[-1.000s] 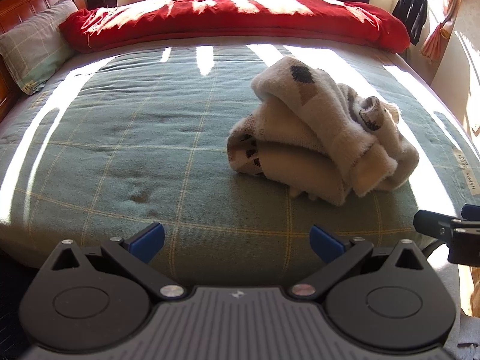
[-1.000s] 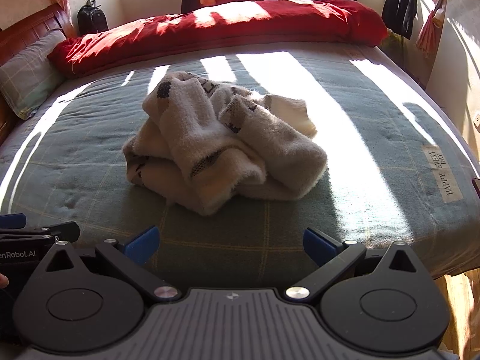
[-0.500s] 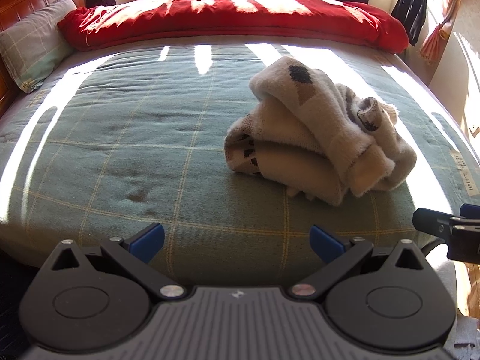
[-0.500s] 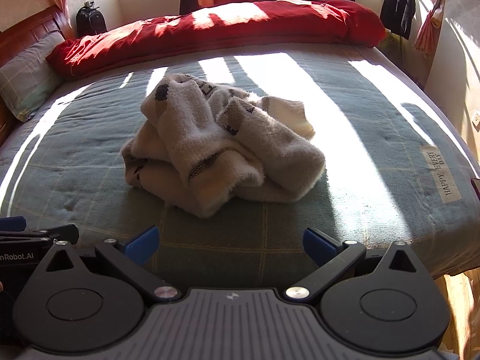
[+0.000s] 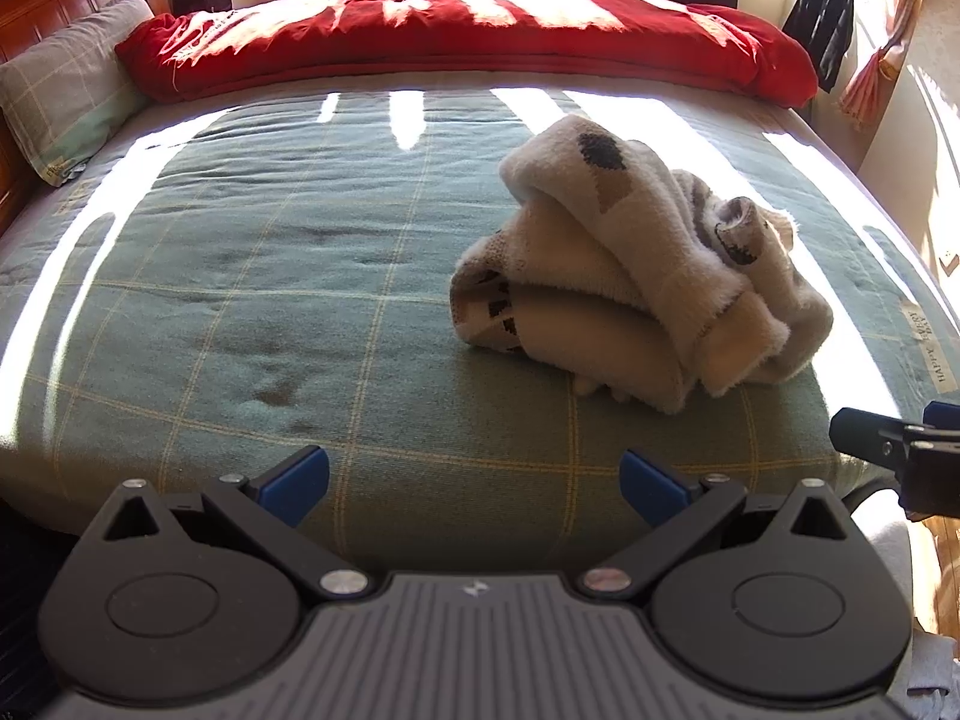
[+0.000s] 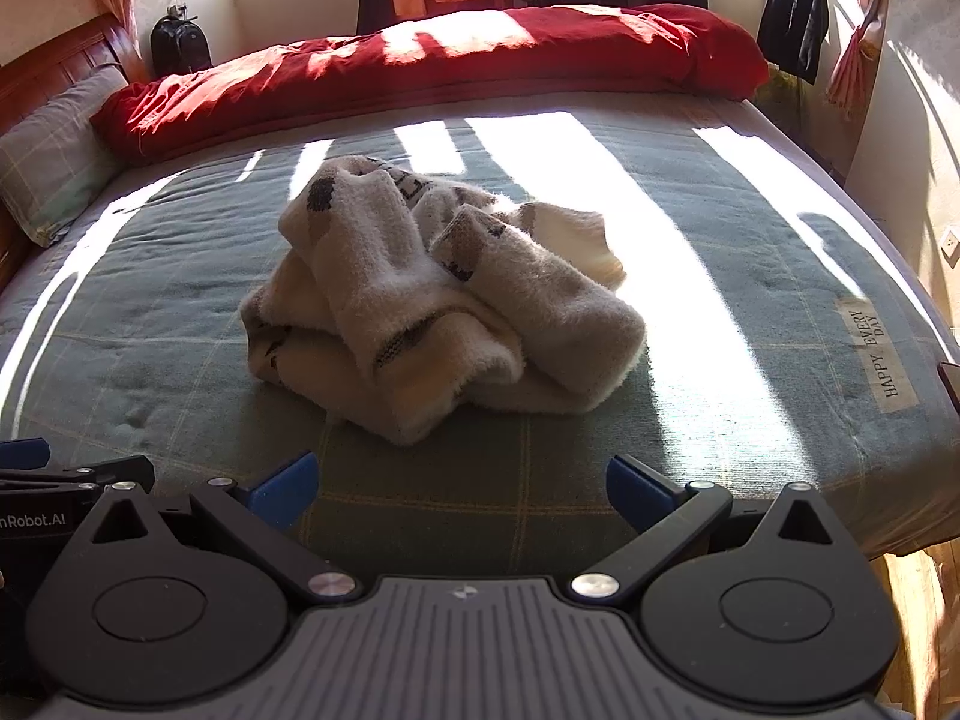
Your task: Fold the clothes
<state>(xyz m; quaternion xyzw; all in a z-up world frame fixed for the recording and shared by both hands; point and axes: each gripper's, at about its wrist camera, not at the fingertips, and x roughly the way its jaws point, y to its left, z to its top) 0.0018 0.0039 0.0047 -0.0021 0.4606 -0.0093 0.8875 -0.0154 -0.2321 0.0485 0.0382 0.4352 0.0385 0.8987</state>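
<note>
Right now the left tool (image 5: 474,483) and the right tool (image 6: 461,483) both hang at the near edge of the bed, spread wide, each holding nothing. Ahead, a crumpled cream fleece garment with dark brown patches (image 6: 432,306) lies heaped on the green checked bed cover (image 5: 240,276), apart from both tools.

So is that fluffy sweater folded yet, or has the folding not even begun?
Nothing looks done: the cream sweater lies in a crumpled heap on the green blanket. Nothing is in hand either; the left gripper and right gripper are both open and short of it. All the spreading and folding is left.
</note>
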